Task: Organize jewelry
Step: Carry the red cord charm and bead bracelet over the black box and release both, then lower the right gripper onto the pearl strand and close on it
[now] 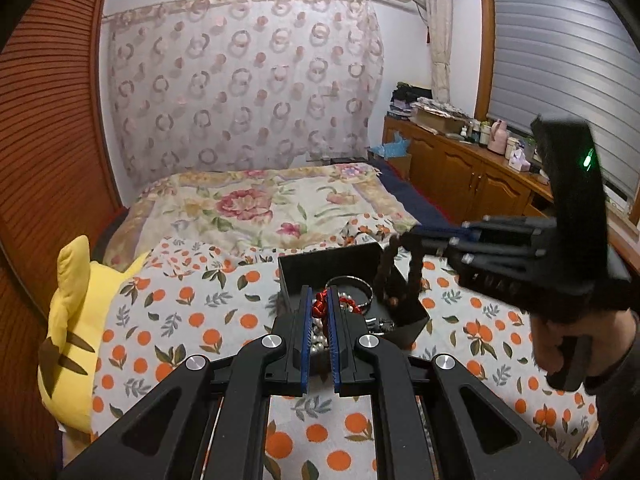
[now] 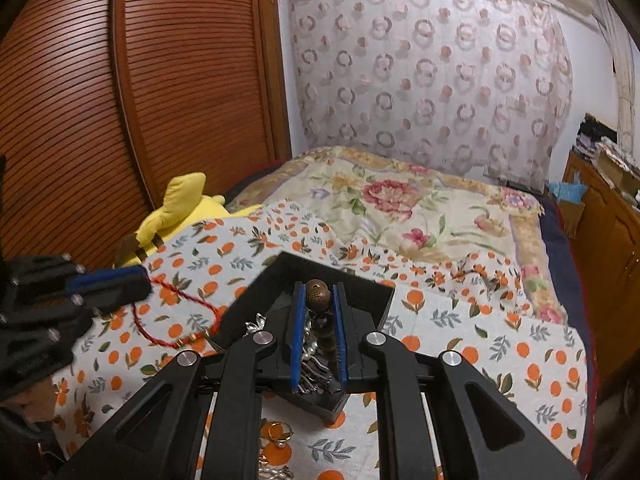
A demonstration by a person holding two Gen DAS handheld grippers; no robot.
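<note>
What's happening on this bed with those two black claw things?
A person holding a gripper in each hand is sorting jewelry into a black box on the orange-print bedspread. The left gripper pinches a red cord that trails over the bedspread. The right gripper grips a brown bead bracelet hanging over the box, which already holds pearls and a silver bangle. A few rings lie outside it.

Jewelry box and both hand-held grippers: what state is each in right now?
Jewelry box: open, no lid visible, holding jewelry.
Left hand-held gripper: shut on red cord bracelet.
Right hand-held gripper: shut on brown bead bracelet, dangling over the box.
Silver bangle: lying inside the box.
</note>
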